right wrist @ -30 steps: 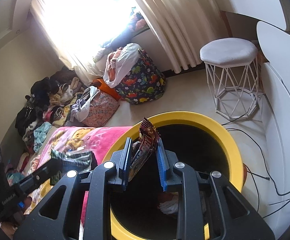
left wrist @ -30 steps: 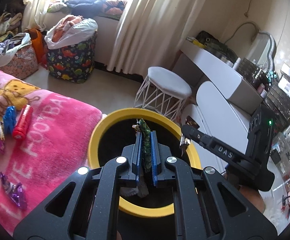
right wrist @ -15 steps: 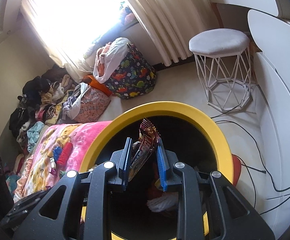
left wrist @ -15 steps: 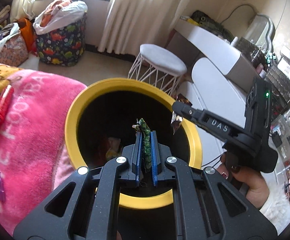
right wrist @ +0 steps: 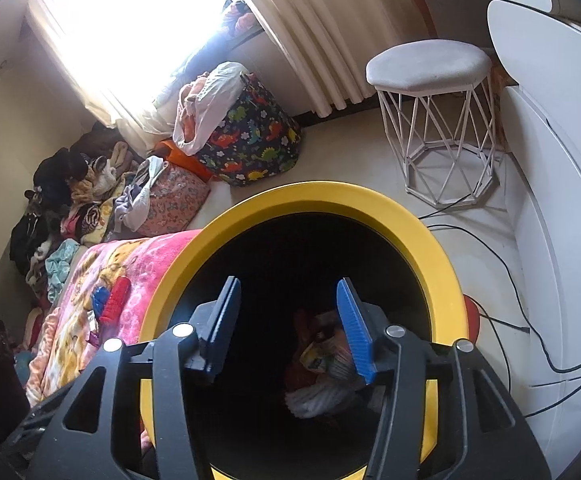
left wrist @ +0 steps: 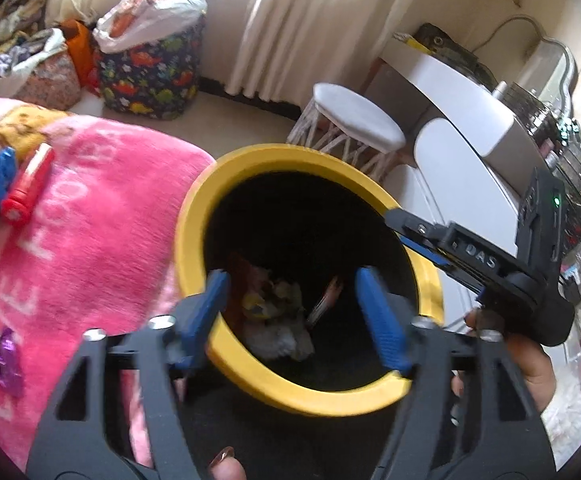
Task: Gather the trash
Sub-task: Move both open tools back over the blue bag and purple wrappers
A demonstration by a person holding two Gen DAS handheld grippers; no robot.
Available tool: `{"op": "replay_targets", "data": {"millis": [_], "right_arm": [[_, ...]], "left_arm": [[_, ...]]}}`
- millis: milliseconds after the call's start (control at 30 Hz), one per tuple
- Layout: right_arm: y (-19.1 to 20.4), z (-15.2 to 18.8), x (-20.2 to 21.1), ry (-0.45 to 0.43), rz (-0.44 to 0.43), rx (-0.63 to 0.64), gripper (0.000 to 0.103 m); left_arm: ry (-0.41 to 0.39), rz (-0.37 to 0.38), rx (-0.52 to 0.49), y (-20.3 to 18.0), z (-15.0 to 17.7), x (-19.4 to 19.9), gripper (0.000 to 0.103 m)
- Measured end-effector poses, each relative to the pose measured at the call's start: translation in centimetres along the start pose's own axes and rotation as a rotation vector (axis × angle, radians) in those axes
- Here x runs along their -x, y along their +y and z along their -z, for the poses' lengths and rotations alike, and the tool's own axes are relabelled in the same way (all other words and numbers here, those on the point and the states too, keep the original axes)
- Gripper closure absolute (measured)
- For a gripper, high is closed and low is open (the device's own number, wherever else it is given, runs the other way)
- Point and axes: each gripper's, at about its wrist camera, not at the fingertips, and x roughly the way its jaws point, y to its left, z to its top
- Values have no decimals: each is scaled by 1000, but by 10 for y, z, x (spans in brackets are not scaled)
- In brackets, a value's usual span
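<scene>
A black bin with a yellow rim (left wrist: 274, 156) (right wrist: 330, 196) stands beside the pink blanket (left wrist: 90, 220). Wrappers and crumpled trash (left wrist: 278, 320) (right wrist: 322, 364) lie at its bottom. My left gripper (left wrist: 294, 312) is open and empty above the bin's near rim. My right gripper (right wrist: 286, 320) is open and empty over the bin mouth; its body also shows in the left wrist view (left wrist: 470, 256) at the bin's right rim. On the blanket lie a red wrapper (left wrist: 28, 188) (right wrist: 116, 298), a blue wrapper (left wrist: 0, 176) (right wrist: 99, 300) and purple wrappers (left wrist: 4, 356).
A white wire-frame stool (left wrist: 354, 128) (right wrist: 434, 120) stands behind the bin. A dinosaur-print laundry bag (left wrist: 150, 68) (right wrist: 250, 140) and piled clothes (right wrist: 70, 200) sit by the window curtain. White furniture (left wrist: 470, 140) and cables (right wrist: 510, 272) are on the right.
Both grippers have opened. The green wrapper from the left and the brown wrapper from the right have dropped into the bin. The left view has shifted back toward the blanket.
</scene>
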Motion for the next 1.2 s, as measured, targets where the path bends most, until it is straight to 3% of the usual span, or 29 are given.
{"op": "replay_targets", "data": {"millis": [167, 500, 1200], "right_arm": [[10, 1, 1, -1, 5, 34, 50], [52, 4, 2, -12, -26, 138, 45], [139, 23, -14, 42, -132, 325, 41]], "left_arm": [[-72, -55, -5, 8, -10, 18, 11], [-178, -144, 12, 38, -30, 49, 11], [-262, -196, 118, 98, -39, 86, 11]]}}
